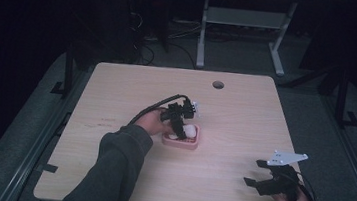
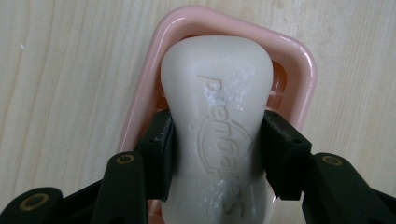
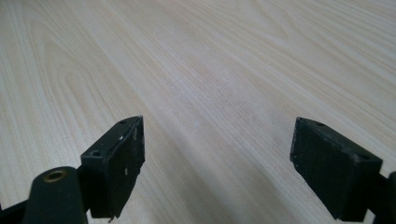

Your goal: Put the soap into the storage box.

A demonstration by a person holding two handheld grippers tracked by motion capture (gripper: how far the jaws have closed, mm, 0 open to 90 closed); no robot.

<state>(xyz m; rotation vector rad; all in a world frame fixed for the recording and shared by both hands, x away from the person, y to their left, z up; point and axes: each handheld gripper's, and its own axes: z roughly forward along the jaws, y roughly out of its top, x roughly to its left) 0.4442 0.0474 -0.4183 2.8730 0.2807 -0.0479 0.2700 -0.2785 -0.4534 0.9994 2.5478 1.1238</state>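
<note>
White soap (image 2: 215,126), hard and likely slippery, sits over the pink dish (image 2: 140,93) mid-table, squeezed at its narrow waist by the left gripper (image 2: 217,154), while the right gripper (image 3: 217,163) at 4 o'clock gapes wide, holding nothing.

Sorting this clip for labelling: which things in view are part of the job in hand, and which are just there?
In the job:
- white soap bar, clamped by the left gripper
- pink soap dish under the bar

Just there:
- right gripper, jaws open over bare wood near the table's right front corner
- wooden table with its cable hole
- desk frame on the floor beyond
</note>
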